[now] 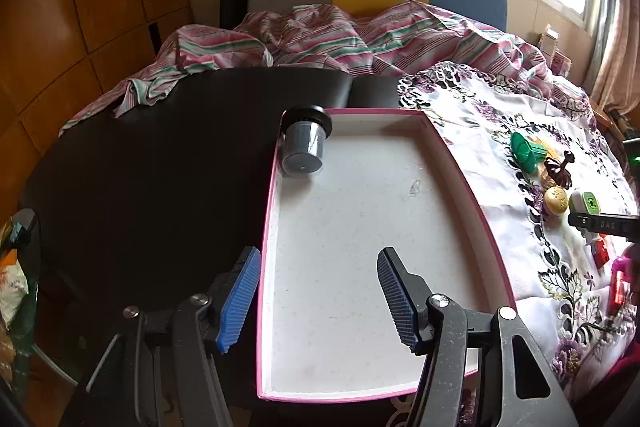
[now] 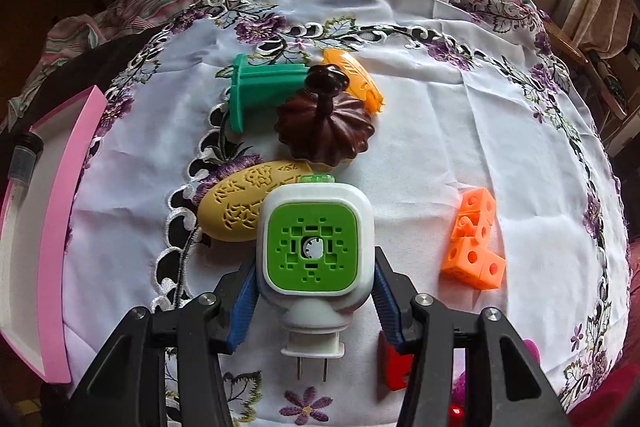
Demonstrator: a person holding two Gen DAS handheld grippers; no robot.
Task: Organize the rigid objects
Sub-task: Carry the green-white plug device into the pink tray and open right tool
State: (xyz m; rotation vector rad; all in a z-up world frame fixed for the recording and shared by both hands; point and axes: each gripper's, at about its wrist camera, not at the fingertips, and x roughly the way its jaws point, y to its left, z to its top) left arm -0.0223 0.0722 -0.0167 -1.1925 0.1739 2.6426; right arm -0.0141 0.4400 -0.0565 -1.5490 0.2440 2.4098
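The plug-in device (image 2: 316,247), white with a green face, lies on the embroidered cloth (image 2: 420,131) right of the pink tray (image 1: 460,179); my right fingers (image 2: 390,303) pinch its sides to carry it there. My left gripper (image 1: 316,299) hovers spread over the tray, empty.

Left gripper (image 1: 320,301): black angular plastic linkage arms, round silver screws seen at pivots. Fingers (image 1: 239,299) faced with blue ribbed pads. Thin grey cable seen along lower left arm.

Right gripper (image 2: 314,303): same black linkage build, silver pivot screws, blue ribbed pads on fingers (image 2: 243,301). White lettering "DAS" seen on its black side in left wrist view.
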